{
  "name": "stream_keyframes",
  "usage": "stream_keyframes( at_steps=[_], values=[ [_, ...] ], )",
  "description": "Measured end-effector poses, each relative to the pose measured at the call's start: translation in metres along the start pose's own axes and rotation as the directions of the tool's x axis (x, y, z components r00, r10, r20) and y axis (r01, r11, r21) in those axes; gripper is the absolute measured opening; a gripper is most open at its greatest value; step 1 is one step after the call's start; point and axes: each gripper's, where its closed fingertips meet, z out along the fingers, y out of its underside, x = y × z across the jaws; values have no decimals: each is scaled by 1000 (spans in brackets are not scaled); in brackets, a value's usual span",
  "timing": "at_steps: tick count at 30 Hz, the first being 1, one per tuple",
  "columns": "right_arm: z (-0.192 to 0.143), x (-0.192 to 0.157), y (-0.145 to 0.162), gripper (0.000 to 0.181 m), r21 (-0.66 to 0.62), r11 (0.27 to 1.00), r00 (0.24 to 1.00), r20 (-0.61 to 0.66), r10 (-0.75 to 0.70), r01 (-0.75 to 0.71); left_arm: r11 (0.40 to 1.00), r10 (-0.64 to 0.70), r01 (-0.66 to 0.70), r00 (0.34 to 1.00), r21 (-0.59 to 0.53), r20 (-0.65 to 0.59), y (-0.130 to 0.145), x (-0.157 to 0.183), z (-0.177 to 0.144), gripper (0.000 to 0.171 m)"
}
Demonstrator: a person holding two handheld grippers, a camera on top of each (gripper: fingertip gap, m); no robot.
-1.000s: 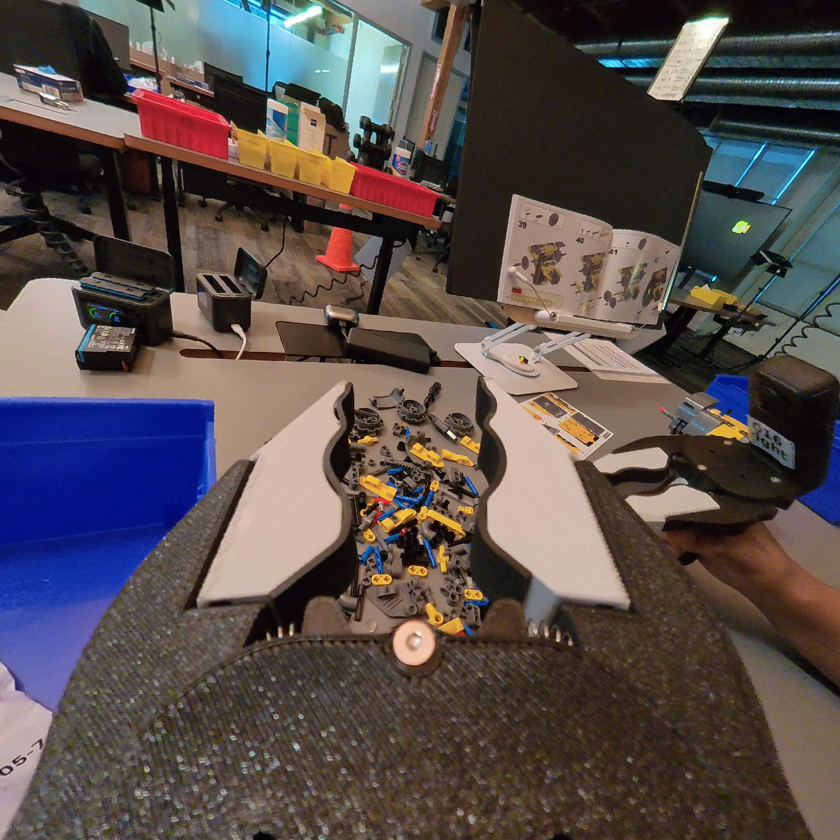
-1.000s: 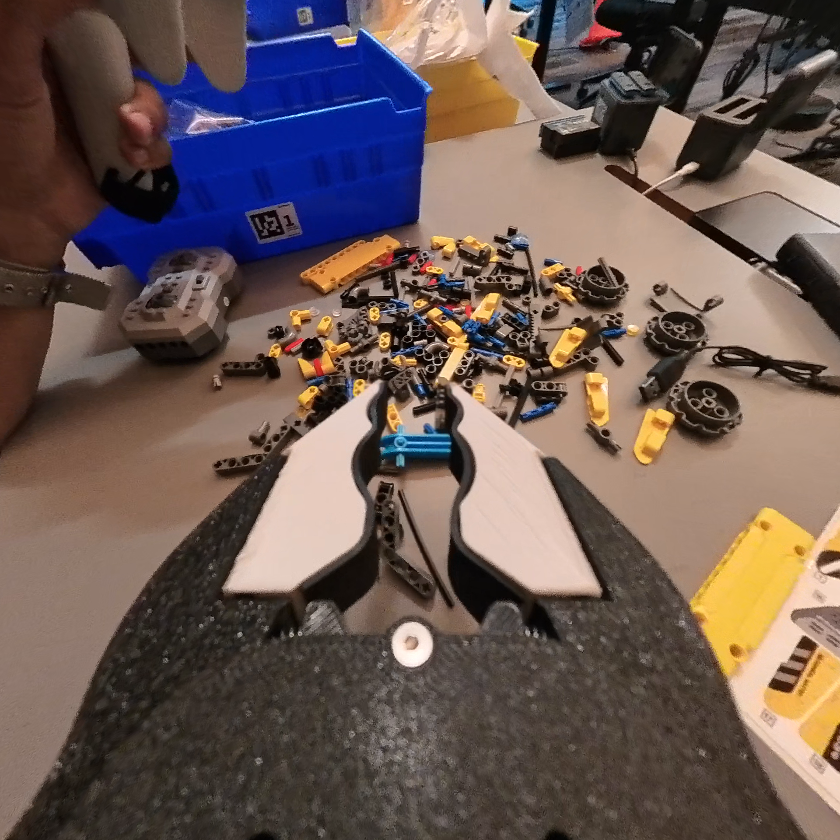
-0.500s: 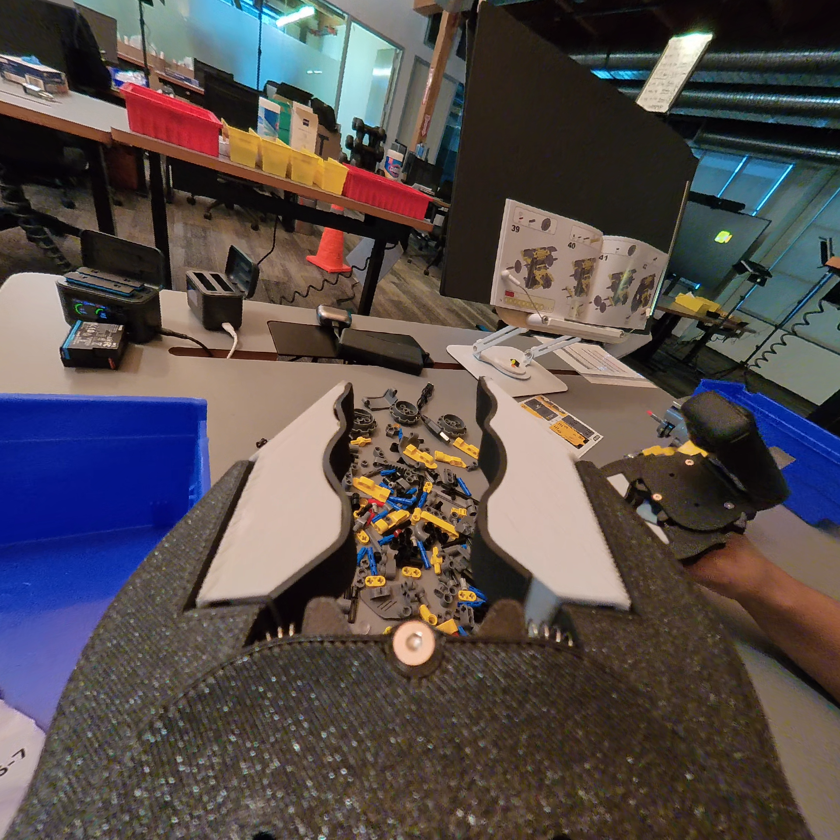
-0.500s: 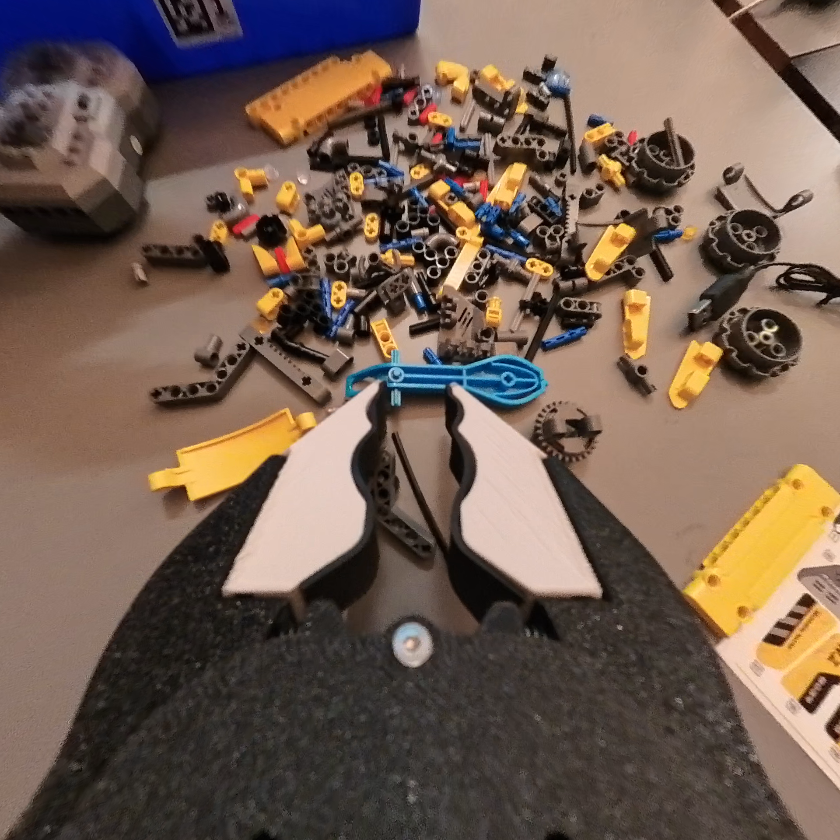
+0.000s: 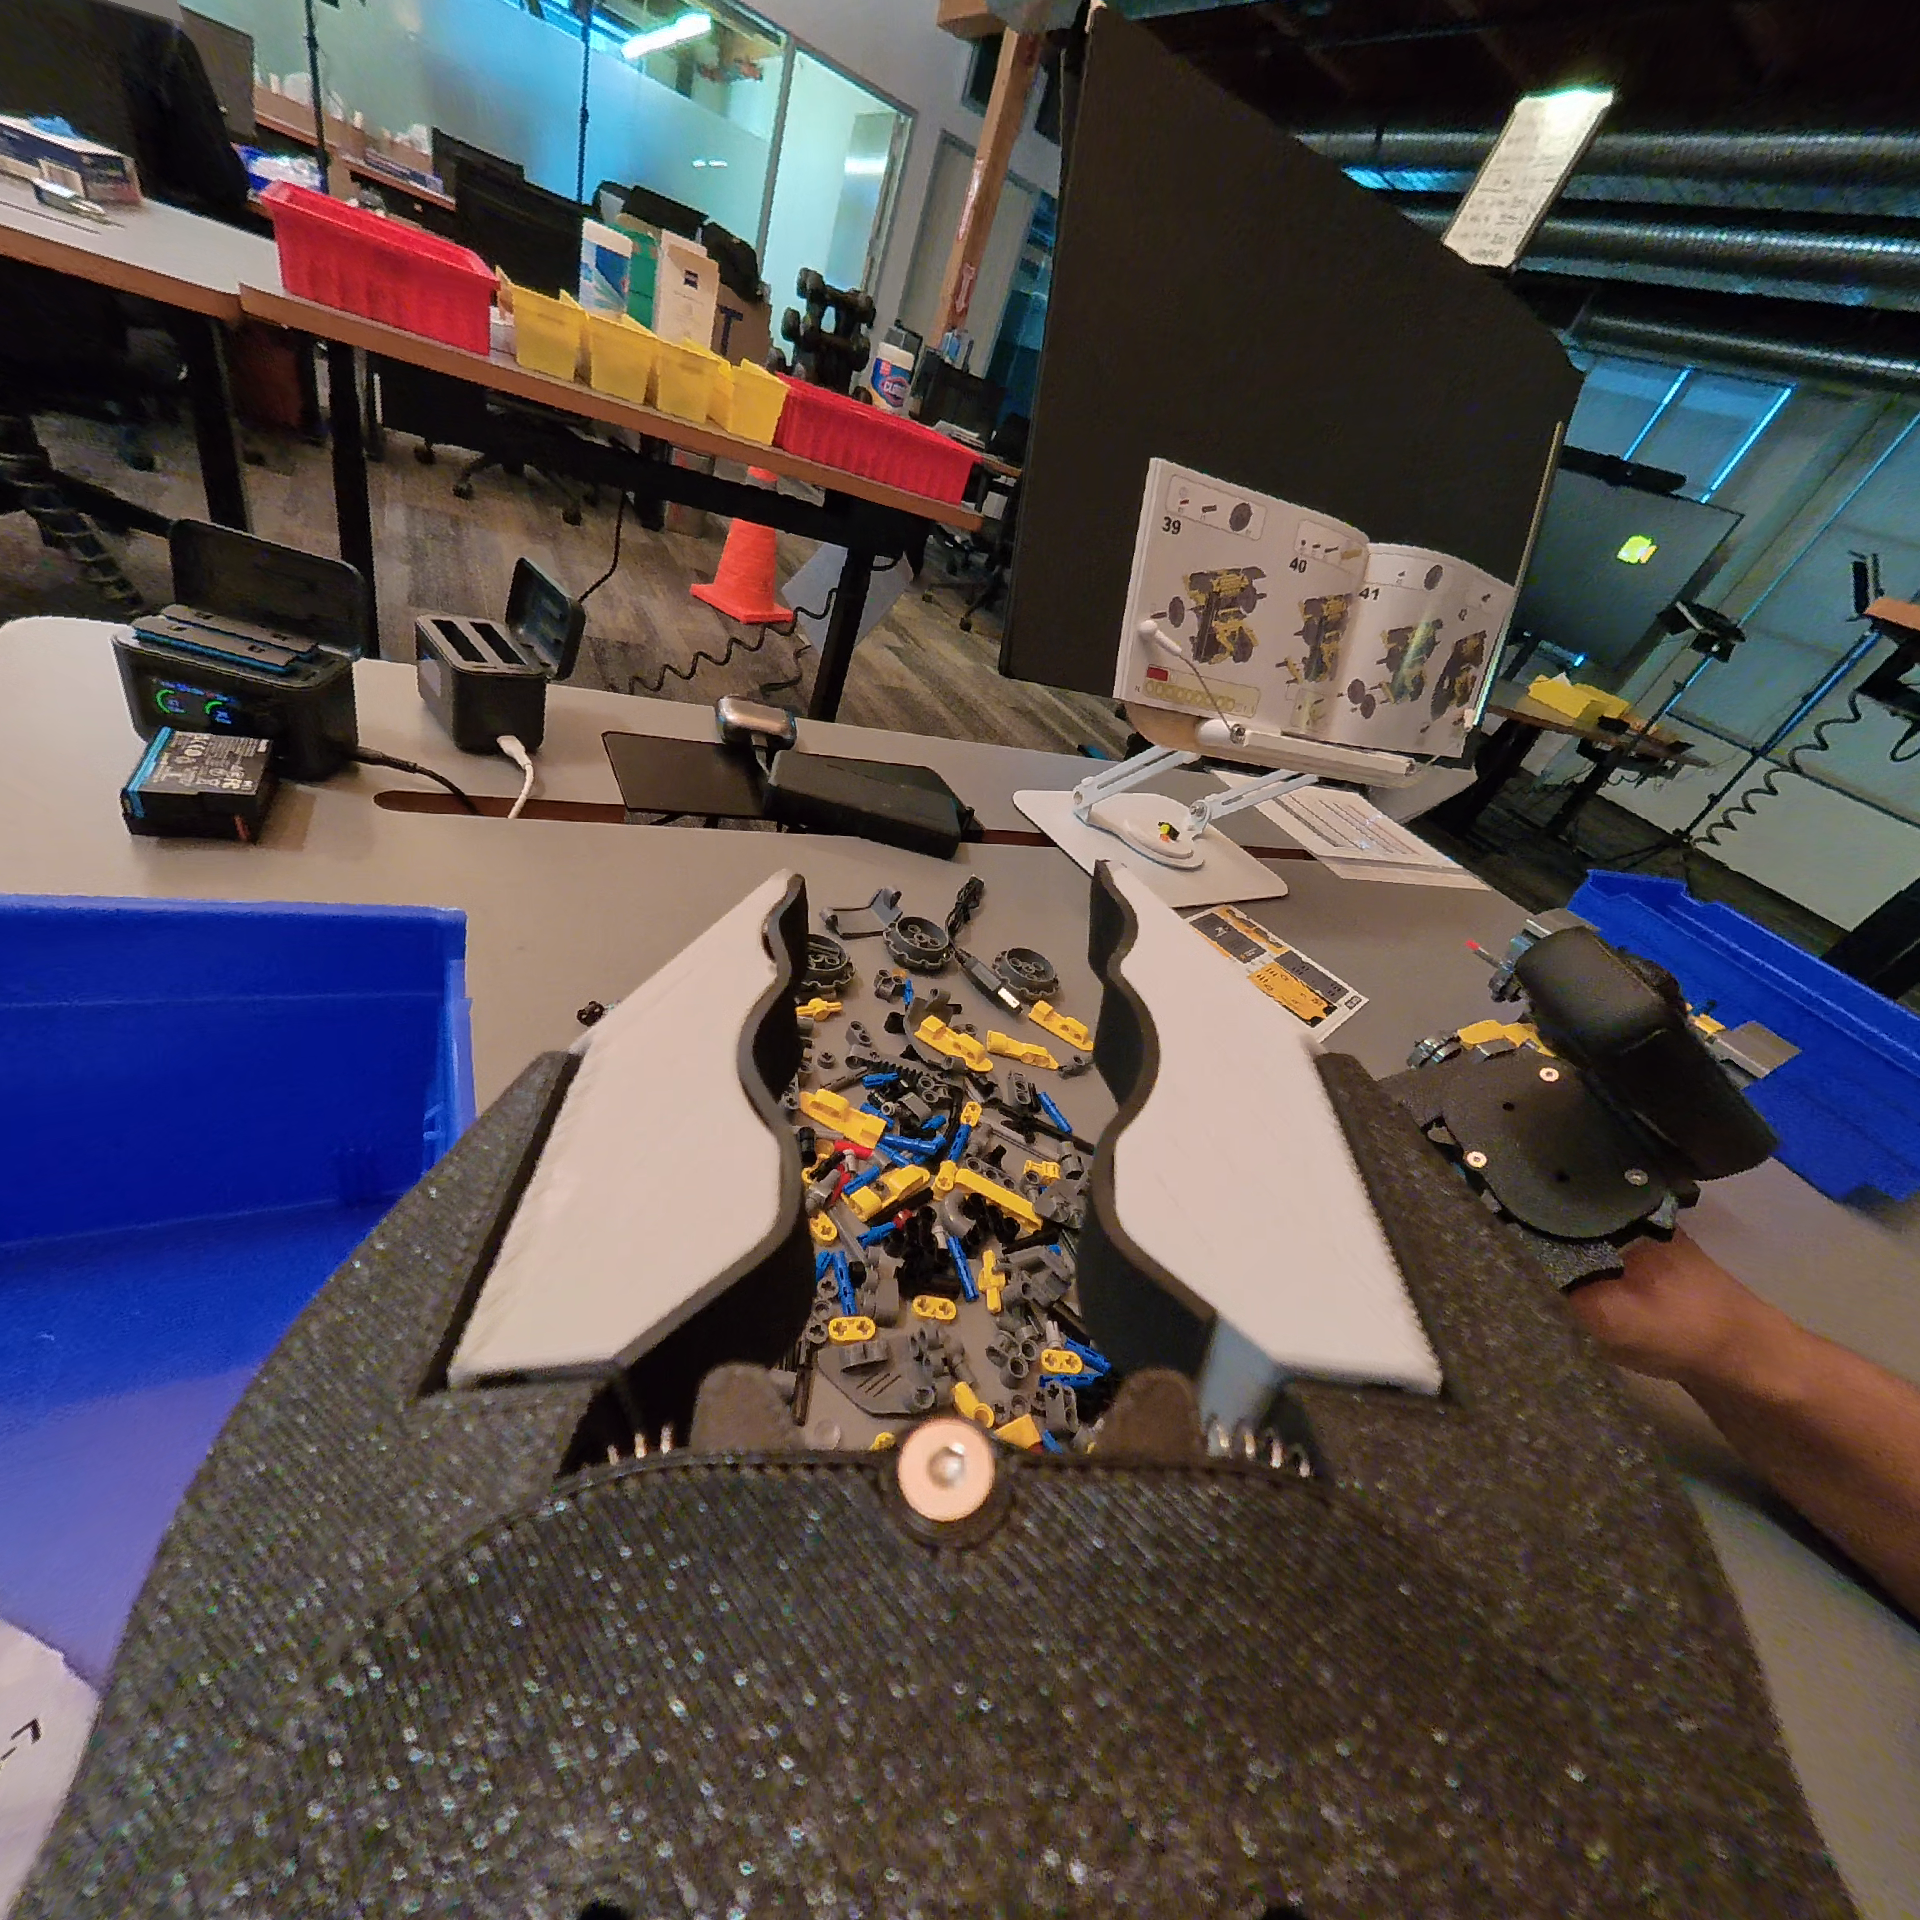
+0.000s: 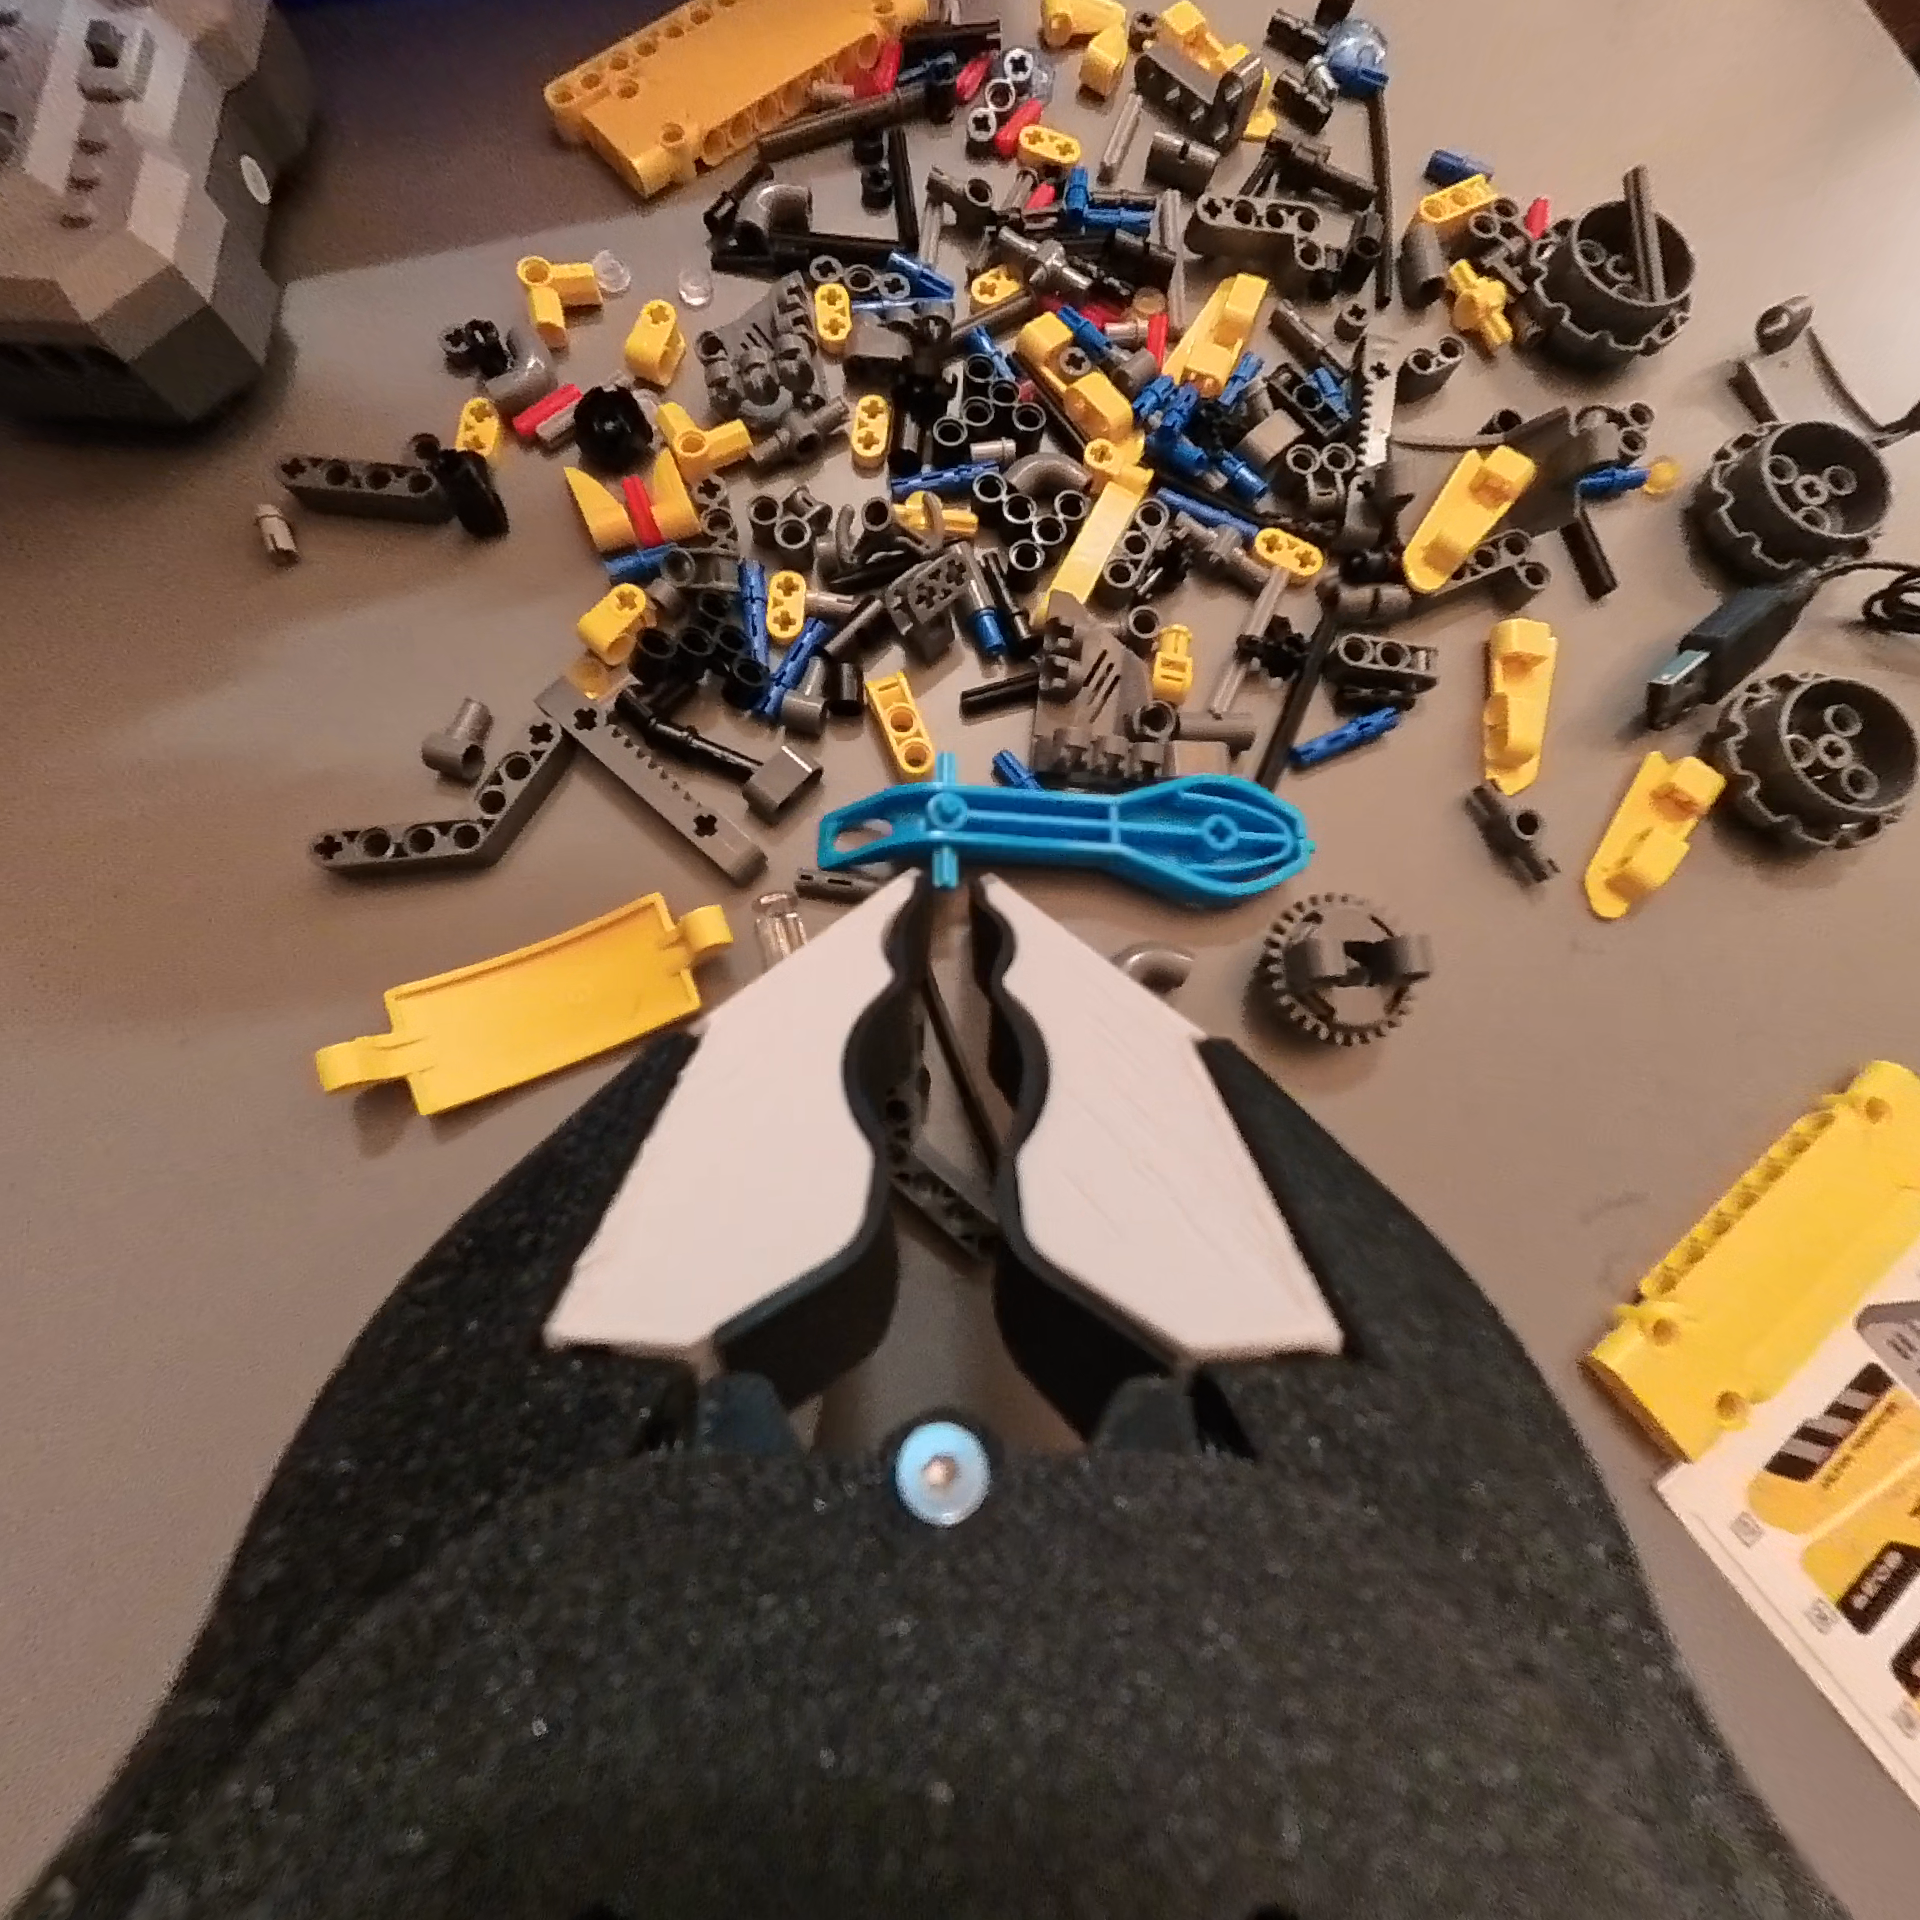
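My right gripper [image 6: 948,881] is low over the grey table, its fingertips pinched almost together on the small cross pin of a blue plastic tool [image 6: 1091,831] that lies flat at the near edge of a pile of small yellow, black, grey and blue building parts [image 6: 1039,436]. A black axle [image 6: 951,1049] lies on the table under the fingers. My left gripper [image 5: 945,904] is open and empty, held above the same pile [image 5: 935,1153]. The right gripper [image 5: 1590,1132], held by a hand, also shows at the right of the left wrist view.
A yellow curved panel [image 6: 530,997] and a grey gear [image 6: 1335,966] flank the right fingers. A grey motor block [image 6: 125,208], black wheels [image 6: 1808,758], a yellow frame [image 6: 1766,1257] and a sticker sheet [image 6: 1839,1538] surround them. Blue bins [image 5: 208,1039] [image 5: 1766,987] and an instruction booklet on a stand [image 5: 1309,613] border the table. The left gripper's tips are roughly 25 cm from the right gripper's. The grey motor block [image 6: 125,208] is about 20 cm from both grippers' fingertips.
My right gripper tipped down, moved to the blue tool and narrowed its jaws on the tool's pin. My left gripper stayed open and nearly still.
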Motion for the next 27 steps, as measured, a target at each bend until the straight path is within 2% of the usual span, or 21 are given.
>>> stream_keyframes(
  at_steps=[9,18,27],
  values=[
    [-23,28,-15,3,115,992,995,-85,57,-47,1000,3,-3,1000,-1,-7,0,3,1,54],
    [-17,28,-9,4,86,995,995,-80,56,-49,1000,-1,1,1000,-4,-8,1,2,1,54],
    [-9,23,-1,4,56,994,995,-24,92,-90,1000,-10,10,1000,-3,-10,2,0,1,54]
  ],
)
